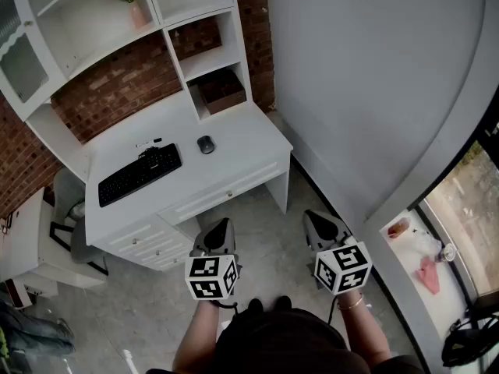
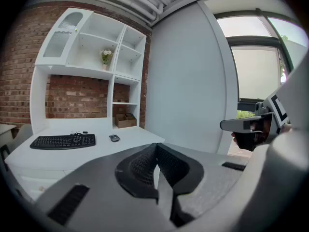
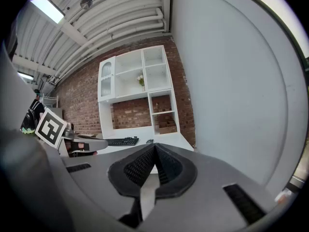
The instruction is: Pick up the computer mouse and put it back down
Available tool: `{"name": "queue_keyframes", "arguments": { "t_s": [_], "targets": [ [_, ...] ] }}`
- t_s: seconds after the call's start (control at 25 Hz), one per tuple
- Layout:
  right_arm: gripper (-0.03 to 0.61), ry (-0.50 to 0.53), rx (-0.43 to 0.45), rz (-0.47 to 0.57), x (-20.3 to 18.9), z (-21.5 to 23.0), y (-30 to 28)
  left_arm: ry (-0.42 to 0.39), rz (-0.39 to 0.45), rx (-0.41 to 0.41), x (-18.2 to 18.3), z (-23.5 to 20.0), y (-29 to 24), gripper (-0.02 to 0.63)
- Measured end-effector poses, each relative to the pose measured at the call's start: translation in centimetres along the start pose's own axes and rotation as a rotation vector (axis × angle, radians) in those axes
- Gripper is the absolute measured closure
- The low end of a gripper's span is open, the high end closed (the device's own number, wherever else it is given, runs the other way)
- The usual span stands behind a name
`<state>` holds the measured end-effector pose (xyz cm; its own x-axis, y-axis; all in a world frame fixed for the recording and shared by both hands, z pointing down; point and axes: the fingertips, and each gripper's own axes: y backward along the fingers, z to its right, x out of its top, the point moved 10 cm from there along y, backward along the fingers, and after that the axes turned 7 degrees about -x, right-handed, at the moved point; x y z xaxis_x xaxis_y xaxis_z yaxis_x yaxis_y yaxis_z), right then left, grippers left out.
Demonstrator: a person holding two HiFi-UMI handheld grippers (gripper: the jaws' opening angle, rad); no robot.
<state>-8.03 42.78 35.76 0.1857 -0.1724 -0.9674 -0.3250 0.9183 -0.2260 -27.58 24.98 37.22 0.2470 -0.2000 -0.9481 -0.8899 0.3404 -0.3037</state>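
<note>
Mouse (image 1: 206, 144) right of keyboard (image 1: 139, 174) — on desk (image 1: 234, 142)

Surface (image 1: 245, 142) count: 1 computer mouse (image 1: 206, 144), 1 keyboard (image 1: 140, 173), plus some small dark bits behind the keyboard, too small to count. Shelf unit (image 1: 160, 10) above it: 1 flower vase (image 1: 137, 12), 1 brown box (image 1: 222, 90). 2 grippers in view, left gripper (image 1: 221, 226) and right gripper (image 1: 320, 220), each with 1 marker cube, so 2 cubes total.

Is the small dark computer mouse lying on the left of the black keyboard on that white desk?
No, in the head view the small dark computer mouse lies right of the black keyboard on the white desk.
</note>
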Motion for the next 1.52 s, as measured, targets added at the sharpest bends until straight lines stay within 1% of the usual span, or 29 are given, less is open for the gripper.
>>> {"name": "queue_keyframes", "arguments": {
  "t_s": [0.2,0.36,0.48,0.76,0.88,0.96,1.16,1.32,1.52],
  "targets": [
    [0.574,0.039,-0.005,0.018,0.1,0.7,-0.2,-0.009,0.016,0.016,0.1,0.5,-0.7,0.604],
    [0.574,0.019,0.001,0.013,0.0,1.0,-0.1,-0.011,0.006,0.013,0.2,0.6,-0.7,0.603],
    [0.574,0.011,0.006,0.016,0.0,1.2,-0.1,-0.011,0.008,0.032,0.3,0.5,-0.7,0.601],
    [0.574,-0.001,0.015,0.005,-0.1,1.4,-0.5,-0.010,0.004,0.079,0.5,-0.7,-0.7,0.539],
    [0.574,-0.010,0.019,0.002,0.0,1.6,-1.3,0.001,-0.007,0.104,0.7,-1.6,-1.2,0.515],
    [0.573,-0.022,0.012,-0.004,0.0,1.9,-2.0,0.005,-0.021,0.107,0.7,-2.2,-1.7,0.506],
    [0.574,-0.083,-0.007,-0.020,0.3,3.1,-4.1,-0.005,-0.055,0.108,1.2,-3.9,-4.3,0.465],
    [0.574,-0.087,-0.025,-0.031,0.7,4.3,-6.2,0.005,-0.075,0.101,1.4,-5.5,-7.4,0.440],
    [0.574,-0.101,-0.034,-0.042,1.3,5.5,-10.2,0.014,-0.095,0.098,2.1,-8.2,-11.9,0.411]
  ]
}}
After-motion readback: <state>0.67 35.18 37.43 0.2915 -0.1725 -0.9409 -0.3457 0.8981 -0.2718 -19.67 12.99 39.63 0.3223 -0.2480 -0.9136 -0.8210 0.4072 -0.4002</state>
